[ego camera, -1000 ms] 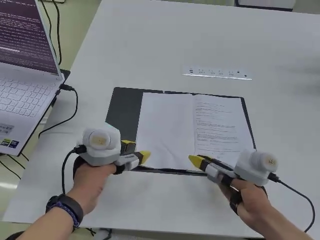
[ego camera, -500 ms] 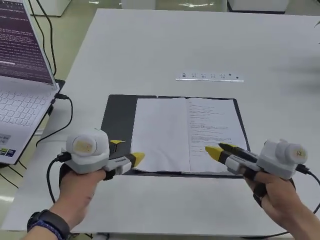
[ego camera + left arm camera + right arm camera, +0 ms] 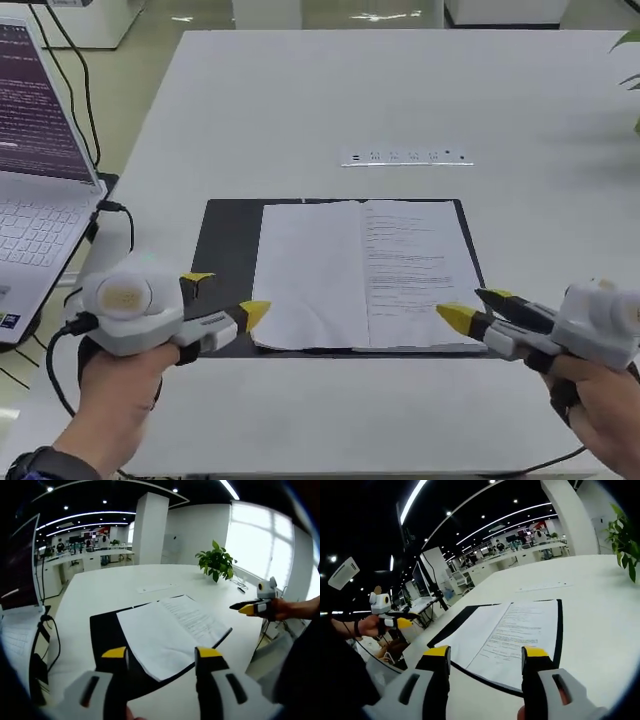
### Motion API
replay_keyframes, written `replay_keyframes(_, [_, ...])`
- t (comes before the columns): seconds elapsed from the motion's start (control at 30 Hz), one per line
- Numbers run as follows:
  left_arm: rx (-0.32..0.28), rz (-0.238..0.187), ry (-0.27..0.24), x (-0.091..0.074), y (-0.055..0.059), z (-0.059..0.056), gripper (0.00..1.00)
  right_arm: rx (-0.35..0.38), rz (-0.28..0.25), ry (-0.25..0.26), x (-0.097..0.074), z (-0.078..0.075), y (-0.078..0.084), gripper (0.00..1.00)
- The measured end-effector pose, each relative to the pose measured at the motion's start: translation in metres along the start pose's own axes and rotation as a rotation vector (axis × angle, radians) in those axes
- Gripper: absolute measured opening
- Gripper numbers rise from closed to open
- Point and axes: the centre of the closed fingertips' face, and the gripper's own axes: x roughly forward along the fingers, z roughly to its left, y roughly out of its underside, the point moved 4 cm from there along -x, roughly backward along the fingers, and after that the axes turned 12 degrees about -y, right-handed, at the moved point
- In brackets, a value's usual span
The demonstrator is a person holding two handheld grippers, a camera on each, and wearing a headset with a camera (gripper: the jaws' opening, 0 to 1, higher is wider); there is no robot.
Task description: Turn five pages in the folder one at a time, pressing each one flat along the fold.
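Folder (image 3: 230,262) is open flat. Your left gripper (image 3: 226,295) and right gripper (image 3: 475,306) hover at its near corners, jaws spread, empty.

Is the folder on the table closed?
No, the folder lies open flat on the table, showing a blank page beside a printed page.

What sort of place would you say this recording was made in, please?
Most likely an open-plan office or lab: a large white table with a built-in socket strip, a laptop beside it, and long rows of desks under strip lights behind.
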Motion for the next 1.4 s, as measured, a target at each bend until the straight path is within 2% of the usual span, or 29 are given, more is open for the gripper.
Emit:
replay_keyframes(0.17, [0.029, 0.01, -0.01, -0.008, 0.006, -0.006, 0.57, -0.036, 0.029, 0.004, -0.01, 0.004, 0.008, 0.59])
replay_keyframes(0.37, [0.025, 0.008, -0.024, -0.015, 0.009, -0.009, 0.6, -0.039, 0.047, 0.021, -0.021, 0.004, 0.016, 0.61])
replay_keyframes(0.63, [0.024, 0.028, -0.041, -0.017, 0.017, -0.014, 0.64, -0.046, 0.085, 0.04, -0.036, 0.002, 0.023, 0.65])
replay_keyframes(0.73, [0.018, 0.035, -0.04, -0.016, 0.019, -0.019, 0.64, -0.031, 0.065, 0.049, -0.042, -0.001, 0.023, 0.66])
replay_keyframes(0.97, [0.016, 0.045, -0.03, -0.012, 0.018, -0.032, 0.63, -0.013, 0.05, 0.05, -0.048, -0.001, 0.025, 0.65])
replay_keyframes(1.07, [0.023, 0.046, -0.02, -0.009, 0.016, -0.042, 0.63, -0.007, 0.052, 0.047, -0.051, -0.001, 0.028, 0.65])
replay_keyframes(1.4, [0.05, 0.058, 0.016, 0.006, 0.012, -0.064, 0.63, -0.003, 0.046, 0.05, -0.061, -0.002, 0.033, 0.65])
